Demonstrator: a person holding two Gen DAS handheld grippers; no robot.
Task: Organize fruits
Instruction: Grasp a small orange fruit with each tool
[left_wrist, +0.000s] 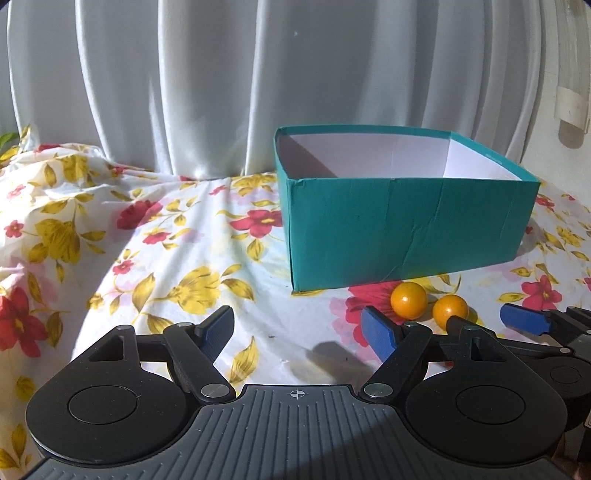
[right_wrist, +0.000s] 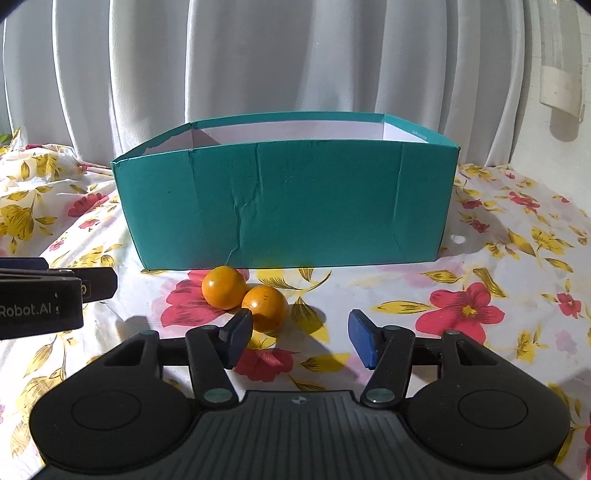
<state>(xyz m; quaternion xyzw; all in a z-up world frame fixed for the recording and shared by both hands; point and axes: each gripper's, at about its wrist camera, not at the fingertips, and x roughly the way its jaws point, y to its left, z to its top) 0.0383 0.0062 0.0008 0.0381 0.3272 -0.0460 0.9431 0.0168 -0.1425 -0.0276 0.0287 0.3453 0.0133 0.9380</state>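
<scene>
Two small orange fruits lie side by side on the floral cloth just in front of a teal open box (right_wrist: 284, 199). In the right wrist view the left fruit (right_wrist: 223, 287) and right fruit (right_wrist: 266, 307) touch each other. My right gripper (right_wrist: 301, 341) is open and empty, its left fingertip just in front of the right fruit. In the left wrist view the fruits (left_wrist: 409, 300) (left_wrist: 450, 309) sit ahead of my right fingertip. My left gripper (left_wrist: 301, 330) is open and empty, left of the fruits. The box (left_wrist: 406, 229) shows a white inside; its floor is hidden.
A floral cloth (left_wrist: 147, 240) covers the surface, rumpled at the far left. White curtains (right_wrist: 295, 66) hang behind the box. The right gripper's fingers (left_wrist: 528, 319) show at the right edge of the left wrist view; the left gripper's body (right_wrist: 40, 299) shows at the left of the right wrist view.
</scene>
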